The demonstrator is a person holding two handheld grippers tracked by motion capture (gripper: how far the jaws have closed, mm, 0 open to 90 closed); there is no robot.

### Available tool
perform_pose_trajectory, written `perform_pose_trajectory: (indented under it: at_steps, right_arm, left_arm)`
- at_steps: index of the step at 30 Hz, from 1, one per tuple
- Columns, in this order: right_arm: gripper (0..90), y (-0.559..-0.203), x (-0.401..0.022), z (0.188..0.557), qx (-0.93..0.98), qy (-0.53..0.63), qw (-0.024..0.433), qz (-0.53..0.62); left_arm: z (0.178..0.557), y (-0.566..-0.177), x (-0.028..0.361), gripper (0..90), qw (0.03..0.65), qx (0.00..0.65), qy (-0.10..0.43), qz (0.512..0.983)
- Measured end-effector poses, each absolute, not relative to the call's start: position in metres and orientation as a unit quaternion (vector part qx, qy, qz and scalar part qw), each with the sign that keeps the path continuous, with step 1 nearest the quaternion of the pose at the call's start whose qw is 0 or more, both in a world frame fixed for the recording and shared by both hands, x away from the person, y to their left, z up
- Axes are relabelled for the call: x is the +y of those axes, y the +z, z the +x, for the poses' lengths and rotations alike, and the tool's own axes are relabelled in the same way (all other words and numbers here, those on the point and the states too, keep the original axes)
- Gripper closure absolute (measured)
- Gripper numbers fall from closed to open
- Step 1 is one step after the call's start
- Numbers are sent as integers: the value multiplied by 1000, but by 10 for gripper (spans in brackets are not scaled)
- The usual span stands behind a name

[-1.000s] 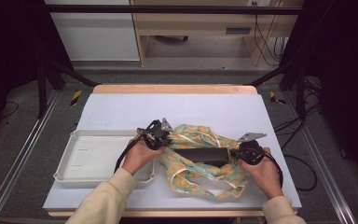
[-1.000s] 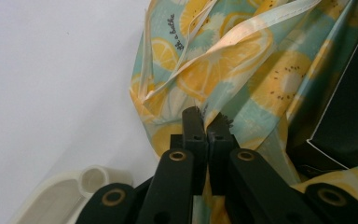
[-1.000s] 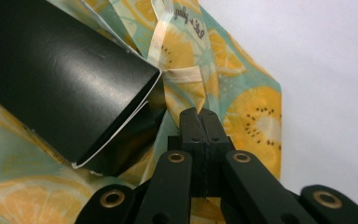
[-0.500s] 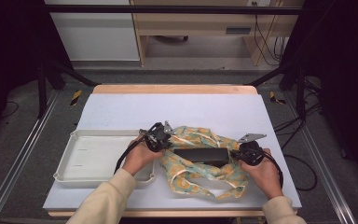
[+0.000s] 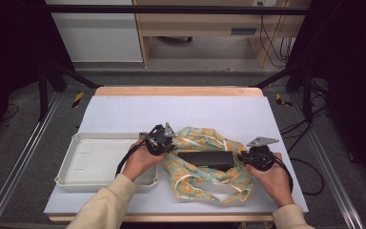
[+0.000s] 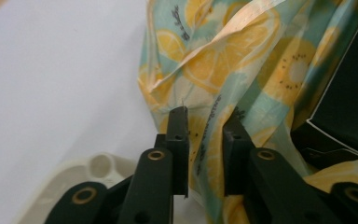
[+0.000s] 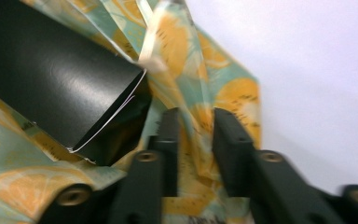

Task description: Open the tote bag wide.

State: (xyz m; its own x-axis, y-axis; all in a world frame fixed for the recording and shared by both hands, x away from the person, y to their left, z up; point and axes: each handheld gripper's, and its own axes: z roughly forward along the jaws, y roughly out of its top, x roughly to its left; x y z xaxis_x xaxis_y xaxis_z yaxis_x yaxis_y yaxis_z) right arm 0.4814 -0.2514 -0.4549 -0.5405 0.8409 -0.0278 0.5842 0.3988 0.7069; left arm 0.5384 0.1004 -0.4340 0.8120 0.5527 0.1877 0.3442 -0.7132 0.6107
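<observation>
A cloth [image 5: 195,175] printed with lemons and kiwi slices lies crumpled on the white table, and a flat black box [image 5: 205,158] rests on it. My left gripper [image 5: 170,147] is at the cloth's left edge. In the left gripper view its jaws [image 6: 205,123] stand a little apart with a fold of cloth [image 6: 223,60] loose between them; they have just been opening. My right gripper [image 5: 244,157] is at the box's right end. Its jaws [image 7: 196,119] have also just been opening, with cloth [image 7: 235,93] between them beside the box [image 7: 51,70].
A shallow white tray [image 5: 83,177] sits left of the cloth, under my left forearm. The white table top [image 5: 171,109] stretches bare behind the cloth to a wooden edge. Cables trail from both grippers, and metal rails flank the table.
</observation>
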Motion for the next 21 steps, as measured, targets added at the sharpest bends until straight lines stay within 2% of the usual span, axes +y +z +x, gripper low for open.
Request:
perform_pose_trajectory:
  at_steps: [9, 15, 21]
  right_arm:
    - [446, -429, -261, 458, 787, 360, 235, 441]
    - [408, -409, -254, 435, 785, 376, 250, 425]
    - [399, -404, -242, 429, 794, 370, 247, 413]
  left_arm:
    - [519, -407, 115, 619, 345, 247, 200, 883]
    - [497, -384, 118, 601, 385, 222, 208, 871]
    - [502, -388, 109, 597, 366, 218, 205, 881]
